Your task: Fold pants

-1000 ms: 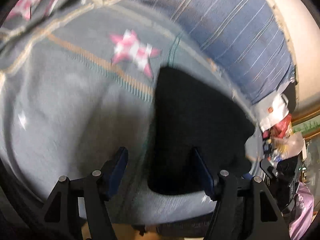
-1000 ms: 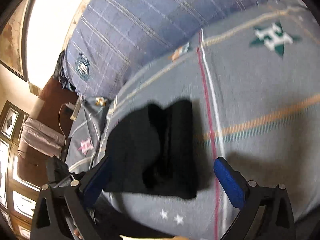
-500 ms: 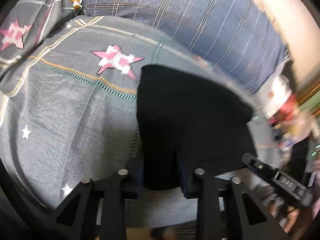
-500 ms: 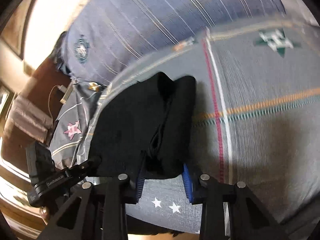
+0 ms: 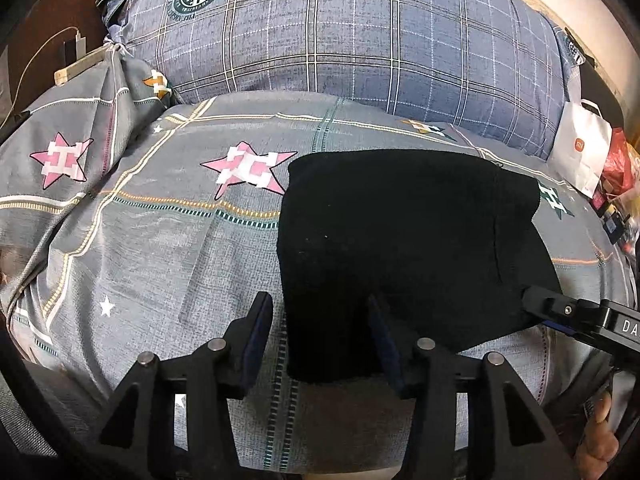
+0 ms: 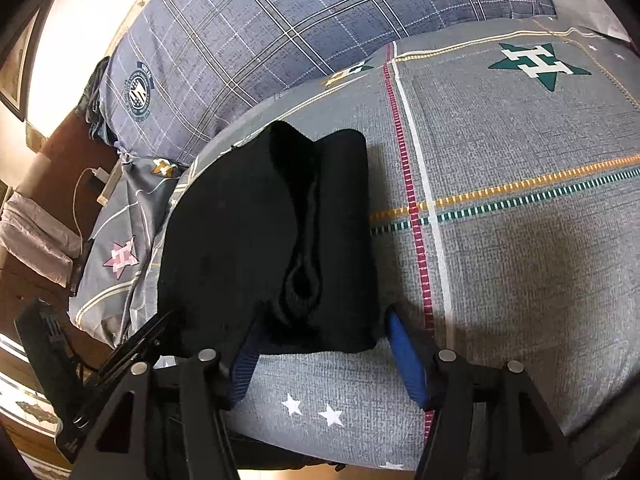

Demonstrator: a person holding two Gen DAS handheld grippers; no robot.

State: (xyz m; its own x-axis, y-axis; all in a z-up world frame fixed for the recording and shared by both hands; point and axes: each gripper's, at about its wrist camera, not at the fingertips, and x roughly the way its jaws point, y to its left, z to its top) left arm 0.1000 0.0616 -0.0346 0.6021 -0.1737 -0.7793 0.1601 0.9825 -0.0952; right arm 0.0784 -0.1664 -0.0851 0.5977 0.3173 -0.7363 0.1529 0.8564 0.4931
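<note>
Folded black pants (image 5: pixel 400 248) lie flat on the grey star-print bed sheet (image 5: pixel 152 264). My left gripper (image 5: pixel 320 340) sits at their near left corner, jaws opening. The corner lies between the blue pads: the left pad (image 5: pixel 258 336) stands clear of the cloth and the right one is at its edge. In the right wrist view the pants (image 6: pixel 248 240) show a rolled fold down the middle. My right gripper (image 6: pixel 324 360) is at their near right end, jaws opening, pads (image 6: pixel 404 360) beside the cloth. Each gripper shows in the other's view: the right gripper (image 5: pixel 576 316), the left gripper (image 6: pixel 120 360).
A blue plaid pillow (image 5: pixel 340 32) lies along the far side of the bed. A white paper bag (image 5: pixel 580 152) and red packets stand at the far right. A charger with a cable (image 5: pixel 76 64) lies on the brown surface at the far left. A fingertip (image 5: pixel 600 432) shows at the lower right.
Both grippers closed on the pants' near edge half a second ago, and their jaws have now parted again. The left view has swung to take in more of the pillow.
</note>
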